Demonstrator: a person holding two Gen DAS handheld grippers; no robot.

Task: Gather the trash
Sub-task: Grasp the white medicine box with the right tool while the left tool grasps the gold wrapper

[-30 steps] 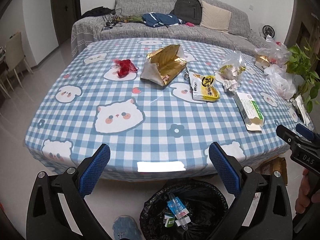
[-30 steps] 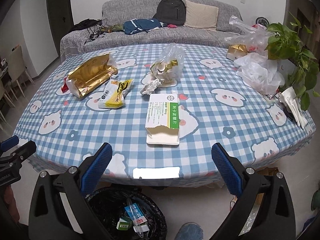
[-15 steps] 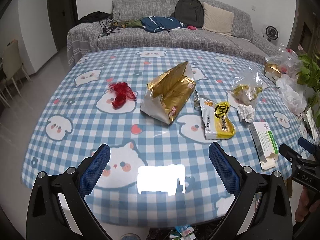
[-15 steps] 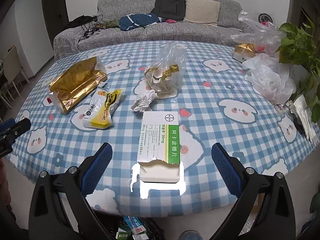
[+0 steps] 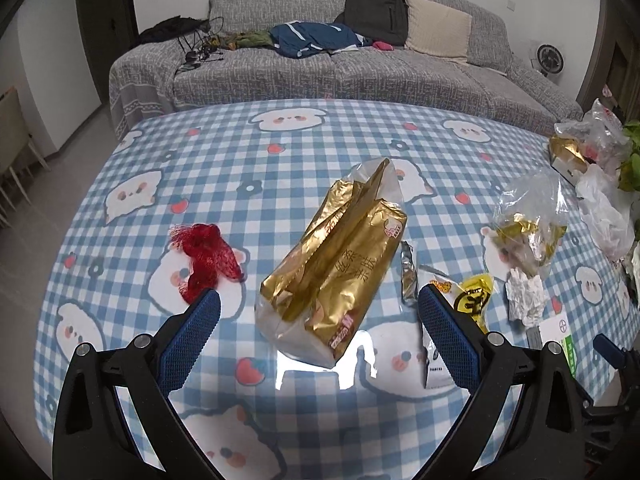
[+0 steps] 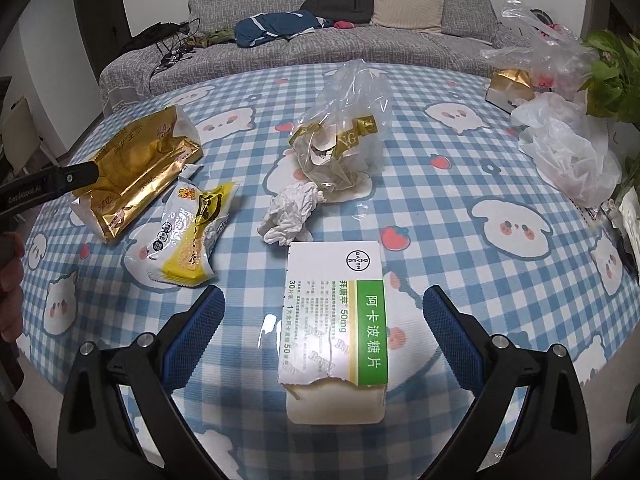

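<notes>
My left claw (image 5: 318,318) is spread wide and empty over the gold bag (image 5: 336,276) on the worktop (image 5: 280,160). My right claw (image 6: 322,314) gapes just as wide, holding nothing, with the medicine box (image 6: 336,320) lying between its fingers.

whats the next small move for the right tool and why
Probably lower the right tool onto the medicine box and close. Its jaws are open and empty, and the box lies flat on the table, centred between them, nearest of the trash.
</notes>
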